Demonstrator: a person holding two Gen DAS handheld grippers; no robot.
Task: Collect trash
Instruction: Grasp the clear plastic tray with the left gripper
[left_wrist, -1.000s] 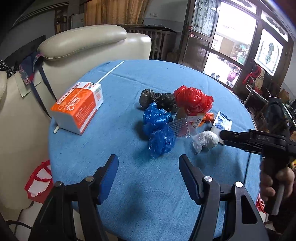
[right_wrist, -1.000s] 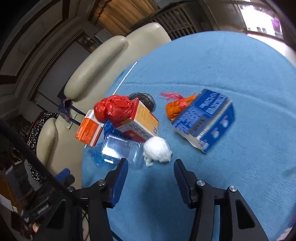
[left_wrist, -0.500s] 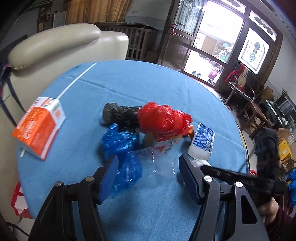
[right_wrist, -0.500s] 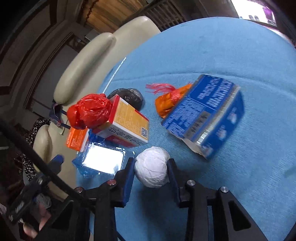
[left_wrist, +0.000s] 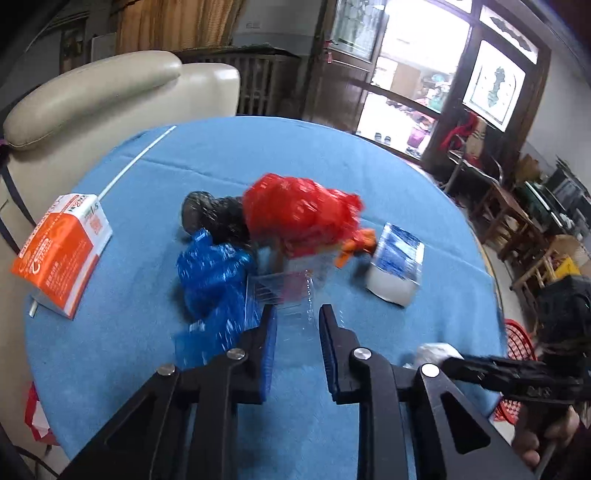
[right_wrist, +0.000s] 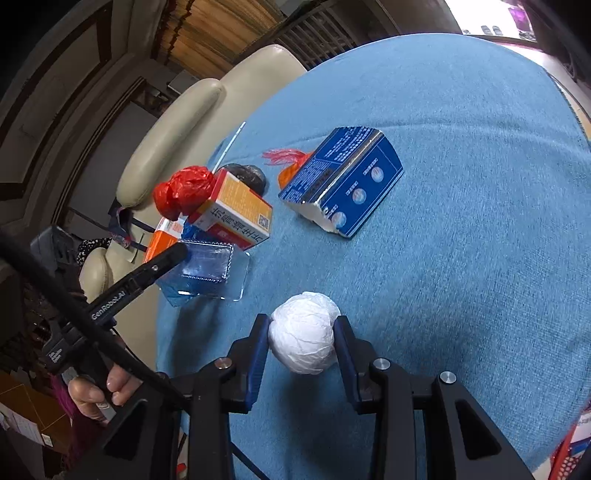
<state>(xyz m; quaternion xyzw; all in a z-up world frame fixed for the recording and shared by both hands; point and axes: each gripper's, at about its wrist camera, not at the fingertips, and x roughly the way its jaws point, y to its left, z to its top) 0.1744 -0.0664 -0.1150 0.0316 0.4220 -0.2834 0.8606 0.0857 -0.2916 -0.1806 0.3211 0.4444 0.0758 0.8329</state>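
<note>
A: Item one, white crumpled wad, plastic or paper. Location?

B: On the blue tablecloth, near edge, well apart from the pile. Right gripper pinches it, one pad on each side. Probably light, soft, squashes under pressure; a hold across the middle suits it.

A: Item two, clear plastic blister tray.

B: Front of the pile, touching the crumpled blue bag. Left gripper has just been closing; the tray's near edge sits between the jaws. Whether the pads press it yet, I cannot tell. Likely thin, springy, slippery; take the flat rim, not the bubble.

A: Remaining stock?

B: Red bag, black bag, orange-and-white box, opened blue carton, orange carton set apart on the left. Bags soft; cartons probably light, stiff-walled, crushable.
</note>
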